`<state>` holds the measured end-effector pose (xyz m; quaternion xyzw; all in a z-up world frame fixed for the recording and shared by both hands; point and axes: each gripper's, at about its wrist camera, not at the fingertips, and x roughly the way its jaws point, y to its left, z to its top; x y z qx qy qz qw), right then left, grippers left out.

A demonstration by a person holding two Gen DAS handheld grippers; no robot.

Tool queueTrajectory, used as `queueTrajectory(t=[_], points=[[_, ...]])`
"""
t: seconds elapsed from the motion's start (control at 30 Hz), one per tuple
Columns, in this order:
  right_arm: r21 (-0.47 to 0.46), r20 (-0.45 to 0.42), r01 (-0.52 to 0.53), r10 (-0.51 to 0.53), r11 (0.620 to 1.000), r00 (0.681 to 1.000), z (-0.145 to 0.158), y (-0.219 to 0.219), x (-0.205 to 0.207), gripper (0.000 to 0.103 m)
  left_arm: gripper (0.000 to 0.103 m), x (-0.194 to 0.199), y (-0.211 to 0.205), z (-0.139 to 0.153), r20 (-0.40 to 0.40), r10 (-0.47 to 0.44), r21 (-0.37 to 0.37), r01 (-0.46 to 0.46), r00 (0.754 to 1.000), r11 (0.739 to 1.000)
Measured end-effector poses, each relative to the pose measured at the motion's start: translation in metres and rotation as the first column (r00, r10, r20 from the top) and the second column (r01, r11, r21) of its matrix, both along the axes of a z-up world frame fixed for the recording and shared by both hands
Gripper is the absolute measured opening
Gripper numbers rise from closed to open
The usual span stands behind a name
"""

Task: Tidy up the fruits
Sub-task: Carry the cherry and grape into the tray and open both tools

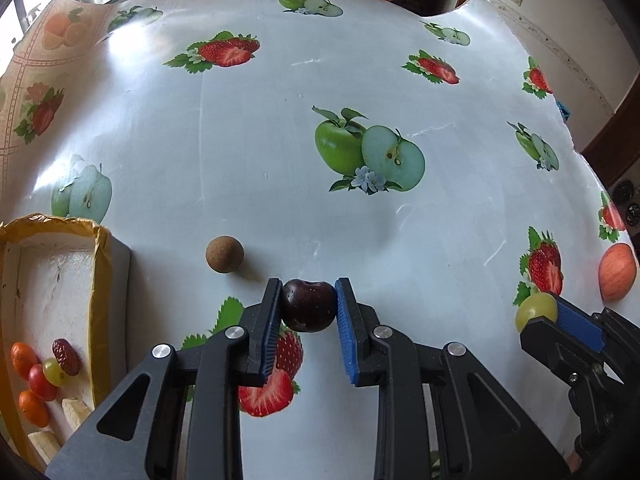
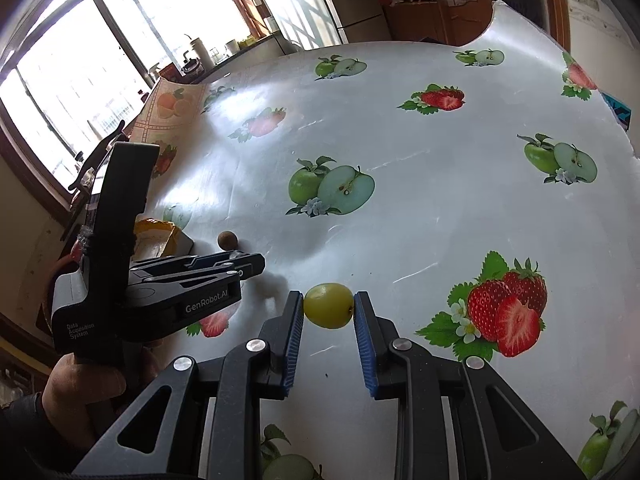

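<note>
My left gripper is shut on a dark cherry, held between its blue pads just above the fruit-print tablecloth. My right gripper is shut on a green grape; the grape also shows in the left wrist view at the right. A white foam tray with a yellow rim sits at the left and holds small oranges, a cherry tomato, a grape and a red date. A brown round fruit lies on the table between the tray and my left gripper.
A pink-red apple lies at the right table edge. The left gripper body and the hand holding it are at the left of the right wrist view. The brown fruit and the tray sit behind it.
</note>
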<state>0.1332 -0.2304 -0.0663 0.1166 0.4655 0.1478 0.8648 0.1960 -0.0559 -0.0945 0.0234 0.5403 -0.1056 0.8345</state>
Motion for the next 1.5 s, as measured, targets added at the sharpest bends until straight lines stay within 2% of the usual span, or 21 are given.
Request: queueTrajectory(t=[0.43,1.0,1.5], points=[[-0.007,0.014,-0.045,0.045,0.999,0.999,0.021,0.019,-0.043,0.026,0.023,-0.062,0.033,0.033,0.037,0.026,-0.044,-0.024,0.999,0.999],[-0.018,0.022,-0.161,0.162,0.987,0.987,0.035,0.065,-0.077,0.026,0.023,-0.116,0.083,0.044,0.041,0.083,-0.036,-0.082,0.996,0.996],[-0.019,0.034,-0.283,0.283,0.959,0.958,0.041,0.121,-0.09,0.026,0.023,-0.14,0.131,0.052,0.048,0.161,-0.038,-0.159,0.986,0.987]])
